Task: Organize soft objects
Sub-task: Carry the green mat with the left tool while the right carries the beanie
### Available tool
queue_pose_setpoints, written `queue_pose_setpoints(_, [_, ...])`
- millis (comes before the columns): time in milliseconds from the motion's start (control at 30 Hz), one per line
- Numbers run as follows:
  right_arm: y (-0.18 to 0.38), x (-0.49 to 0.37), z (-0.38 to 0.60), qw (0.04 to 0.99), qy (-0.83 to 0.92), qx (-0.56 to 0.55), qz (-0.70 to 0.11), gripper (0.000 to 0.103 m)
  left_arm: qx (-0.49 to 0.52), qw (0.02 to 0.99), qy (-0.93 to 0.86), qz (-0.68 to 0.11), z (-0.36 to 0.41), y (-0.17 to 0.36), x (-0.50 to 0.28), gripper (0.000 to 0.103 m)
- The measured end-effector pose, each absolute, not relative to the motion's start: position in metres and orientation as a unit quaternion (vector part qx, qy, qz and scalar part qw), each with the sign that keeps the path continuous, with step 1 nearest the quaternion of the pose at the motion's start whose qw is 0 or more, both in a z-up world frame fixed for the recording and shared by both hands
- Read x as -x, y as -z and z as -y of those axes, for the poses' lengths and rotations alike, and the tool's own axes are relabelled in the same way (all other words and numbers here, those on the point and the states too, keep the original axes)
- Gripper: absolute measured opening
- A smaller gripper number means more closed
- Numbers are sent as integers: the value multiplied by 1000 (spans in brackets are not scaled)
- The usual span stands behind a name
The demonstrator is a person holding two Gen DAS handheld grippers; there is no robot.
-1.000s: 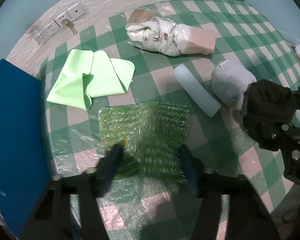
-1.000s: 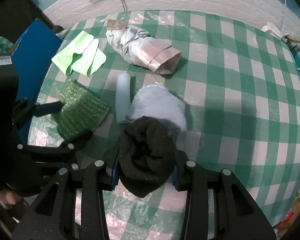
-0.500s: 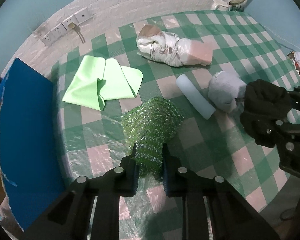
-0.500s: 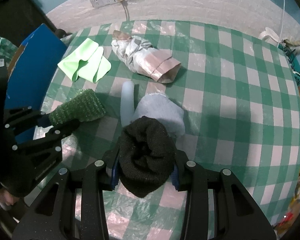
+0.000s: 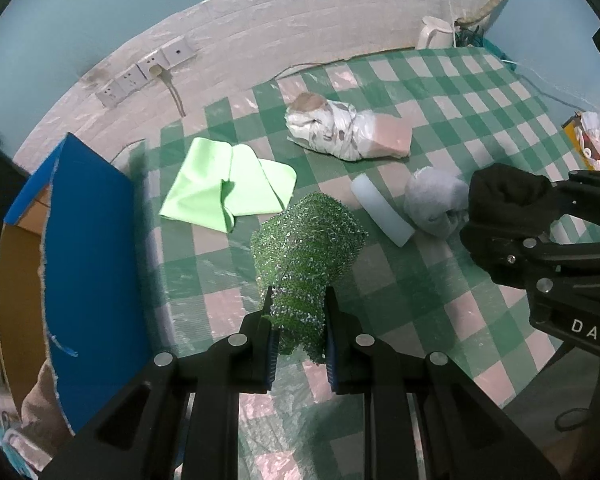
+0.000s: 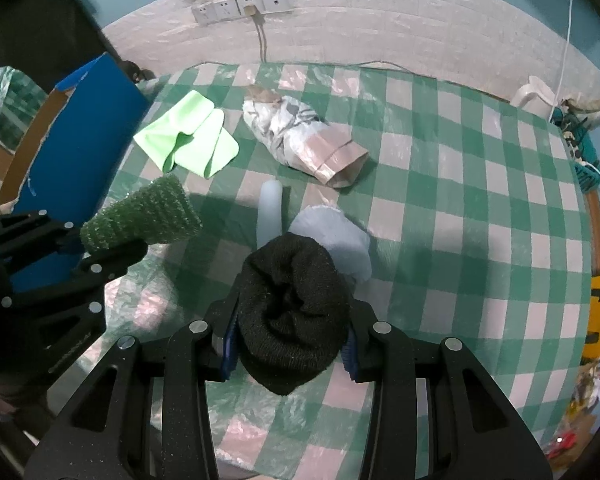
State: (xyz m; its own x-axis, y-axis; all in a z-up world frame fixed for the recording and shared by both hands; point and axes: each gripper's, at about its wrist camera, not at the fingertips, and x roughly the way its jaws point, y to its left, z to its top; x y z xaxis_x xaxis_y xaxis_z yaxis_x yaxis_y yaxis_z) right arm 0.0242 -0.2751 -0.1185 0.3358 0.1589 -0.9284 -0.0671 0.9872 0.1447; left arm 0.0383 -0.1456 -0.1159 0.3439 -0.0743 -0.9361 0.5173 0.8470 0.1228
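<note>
My left gripper [image 5: 298,328] is shut on a sparkly green scrub cloth [image 5: 306,240] and holds it above the checked tablecloth [image 5: 440,120]; the cloth also shows in the right wrist view [image 6: 140,218]. My right gripper [image 6: 288,354] is shut on a black knitted bundle [image 6: 292,308], also seen at the right of the left wrist view [image 5: 504,200]. On the table lie a light green cloth [image 5: 224,188], a grey soft ball [image 5: 434,200], a pale foam roll [image 5: 382,210] and a wrapped white-and-pink bundle [image 5: 348,132].
An open blue cardboard box [image 5: 88,264] stands at the table's left edge, also in the right wrist view [image 6: 72,136]. Wall sockets [image 6: 240,6] with a cord sit behind the table. Clutter and cables lie off the right edge [image 6: 580,152].
My left gripper closed on the green scrub cloth, which lay flat on the table, and lifted it. The right gripper rose slightly with the black bundle.
</note>
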Motion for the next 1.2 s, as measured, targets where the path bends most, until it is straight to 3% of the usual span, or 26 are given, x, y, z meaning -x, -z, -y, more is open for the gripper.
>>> queue_pose_setpoints(1200, [62,-32,225,836,-105,-13,-538,39,-174,836,148,-499,77,54,-32,19])
